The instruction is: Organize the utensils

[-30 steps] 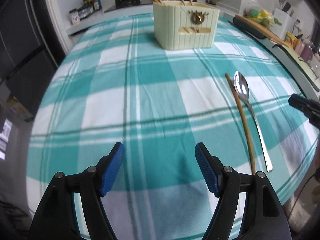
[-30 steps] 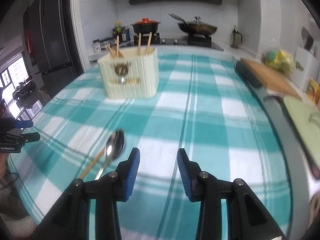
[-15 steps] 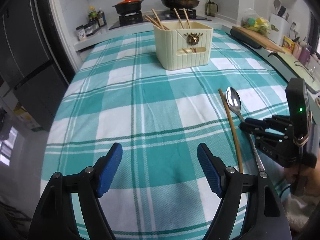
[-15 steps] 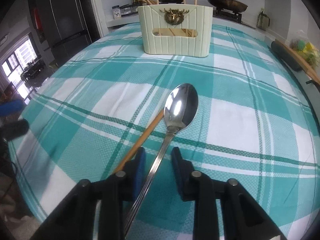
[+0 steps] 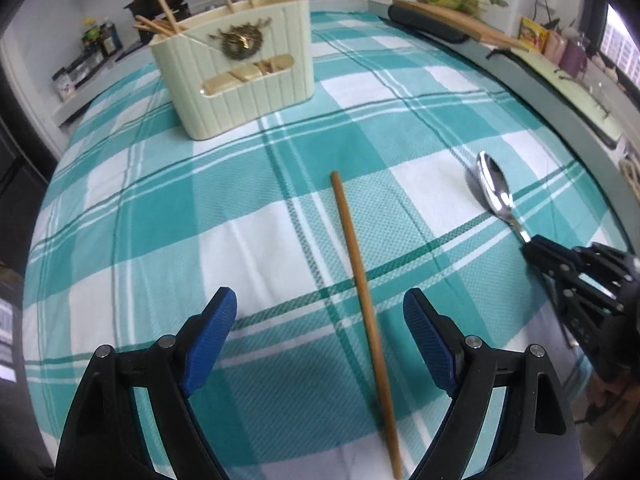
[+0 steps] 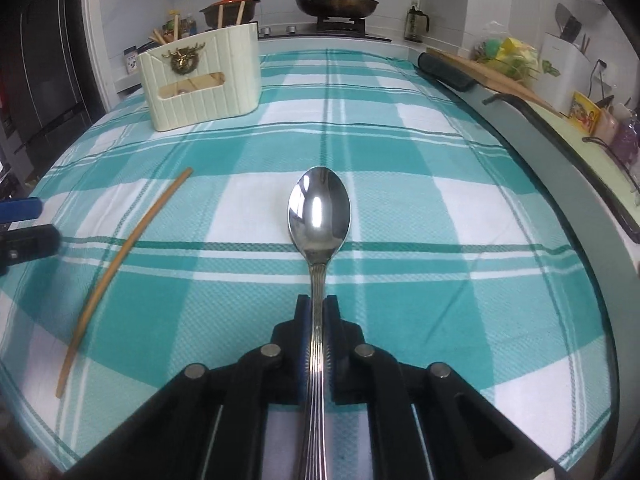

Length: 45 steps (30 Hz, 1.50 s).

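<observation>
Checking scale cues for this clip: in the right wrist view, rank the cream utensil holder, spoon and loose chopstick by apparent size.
1. Spoon, inflated by nearness to the lens.
2. Cream utensil holder.
3. Loose chopstick: long but very thin.
Spoon against holder is unsure.

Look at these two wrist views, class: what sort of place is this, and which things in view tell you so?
Most likely a home kitchen. A lidded frying pan sits on a gas stove behind the checked tablecloth, and a cream utensil holder stands on it.

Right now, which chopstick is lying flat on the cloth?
The lone chopstick between the left claw's open jaws; the others stand upright in the cream holder.
</observation>
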Motion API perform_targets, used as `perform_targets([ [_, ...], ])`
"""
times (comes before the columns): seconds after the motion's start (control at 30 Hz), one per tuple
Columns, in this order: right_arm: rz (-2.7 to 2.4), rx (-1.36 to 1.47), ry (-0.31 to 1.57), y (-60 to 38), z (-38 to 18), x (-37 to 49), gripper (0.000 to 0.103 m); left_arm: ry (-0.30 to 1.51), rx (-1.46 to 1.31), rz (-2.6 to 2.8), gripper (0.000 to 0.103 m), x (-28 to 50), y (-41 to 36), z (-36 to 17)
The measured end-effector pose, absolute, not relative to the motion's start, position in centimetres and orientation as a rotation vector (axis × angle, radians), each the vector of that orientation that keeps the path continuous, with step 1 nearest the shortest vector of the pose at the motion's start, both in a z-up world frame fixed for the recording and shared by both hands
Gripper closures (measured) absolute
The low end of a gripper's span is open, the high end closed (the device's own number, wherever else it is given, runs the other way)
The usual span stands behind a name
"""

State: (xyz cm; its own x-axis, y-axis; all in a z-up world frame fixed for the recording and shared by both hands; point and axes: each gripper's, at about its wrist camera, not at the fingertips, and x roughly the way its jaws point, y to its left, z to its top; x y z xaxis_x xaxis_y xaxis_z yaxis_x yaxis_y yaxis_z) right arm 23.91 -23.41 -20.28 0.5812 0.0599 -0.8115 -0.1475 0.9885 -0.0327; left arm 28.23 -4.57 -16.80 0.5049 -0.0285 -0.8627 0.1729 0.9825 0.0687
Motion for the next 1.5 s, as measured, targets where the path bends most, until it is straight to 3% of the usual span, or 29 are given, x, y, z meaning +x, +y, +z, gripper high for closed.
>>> perform_targets([
  [0.13,0.132,-0.118,0.934,-23.6,-20.3,23.4,0.096,1.013,0.213,-0.04,0.023,29.4,-5.8,-18.9],
  [0.2,0.144,-0.13,0.931,-23.5,-20.3,23.4,0.096,1.018,0.175,-0.027,0.032,29.4,-5.1,-19.0],
  [0.27,0.159,-0.138,0.926,-23.6,-20.3,23.5,0.096,1.019,0.139,-0.005,0.059,29.4,-4.1,-18.8],
  [0.3,0.167,-0.148,0.922,-23.5,-20.4,23.6,0.096,1.02,0.126,0.013,0.062,29.3,-3.5,-18.8],
  [0.7,0.263,-0.184,0.911,-19.3,-20.8,26.6,0.096,1.033,-0.013,0.153,0.062,27.7,5.7,-19.1],
  [0.73,0.265,-0.19,0.914,-18.9,-20.8,26.9,0.096,1.035,-0.036,0.145,0.06,27.5,6.3,-19.0],
  [0.8,0.283,-0.182,0.924,-18.4,-20.8,27.2,0.096,1.04,-0.063,0.125,0.046,27.2,7.0,-19.0],
  [0.87,0.295,-0.165,0.927,-18.4,-20.7,27.2,0.091,1.024,-0.072,0.108,0.025,26.5,7.2,-18.9],
  [0.93,0.312,-0.129,0.923,-18.9,-20.6,26.8,0.055,1.015,-0.055,0.093,0.019,26.1,6.9,-19.0],
  [0.97,0.308,-0.121,0.918,-19.2,-20.5,26.5,0.05,1.02,-0.039,0.087,0.018,26.0,6.7,-19.2],
  [1.17,0.324,-0.152,0.921,-19.3,-20.8,25.3,0.049,1.044,-0.029,0.091,0.003,26.0,6.5,-20.2],
  [1.5,0.324,-0.171,0.911,-19.0,-21.0,25.1,0.043,1.01,-0.041,0.092,0.001,25.5,6.7,-20.4],
])
